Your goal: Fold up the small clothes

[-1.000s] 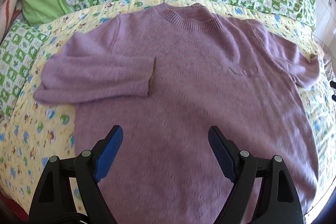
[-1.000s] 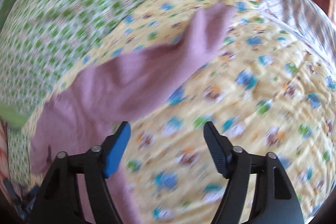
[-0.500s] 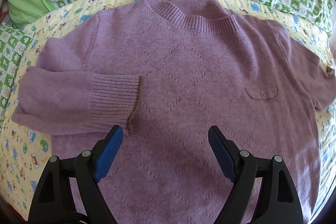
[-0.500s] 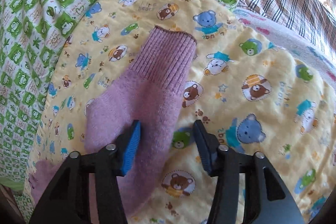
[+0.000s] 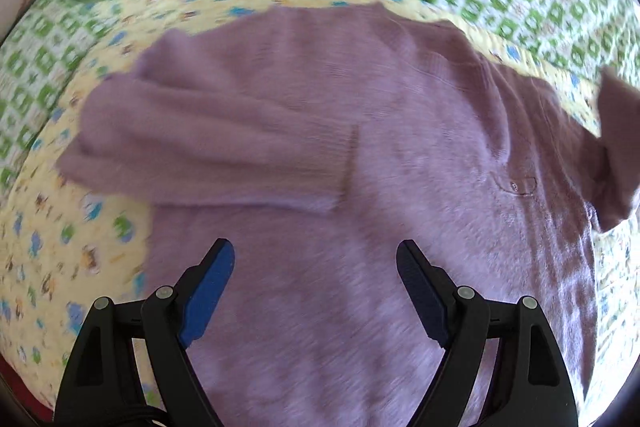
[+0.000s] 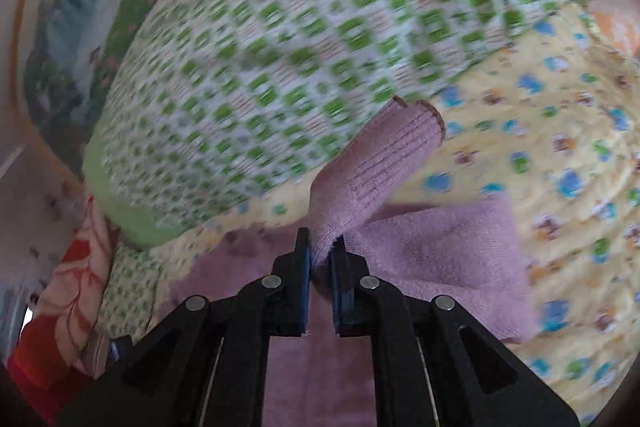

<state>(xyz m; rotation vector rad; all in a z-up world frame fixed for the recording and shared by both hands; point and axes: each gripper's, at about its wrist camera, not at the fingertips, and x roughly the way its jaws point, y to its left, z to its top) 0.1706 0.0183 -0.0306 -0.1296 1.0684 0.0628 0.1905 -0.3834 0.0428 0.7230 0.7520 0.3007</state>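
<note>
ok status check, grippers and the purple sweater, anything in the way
Right gripper closing, sleeve cuff pinched between its pads, lifted. Left gripper open, empty, over the sweater. Other sleeve already folded across. Nothing blocking.

The left tool hangs with its two fingers spread wide, blue pads facing each other across an empty gap, nothing pinched. It points steeply downward. The right tool points more shallowly forward and down; its jaws are closing, nearly together, and a bunch of the purple sleeve is squeezed between the pads, the cuff standing up beyond the fingertips.
</note>
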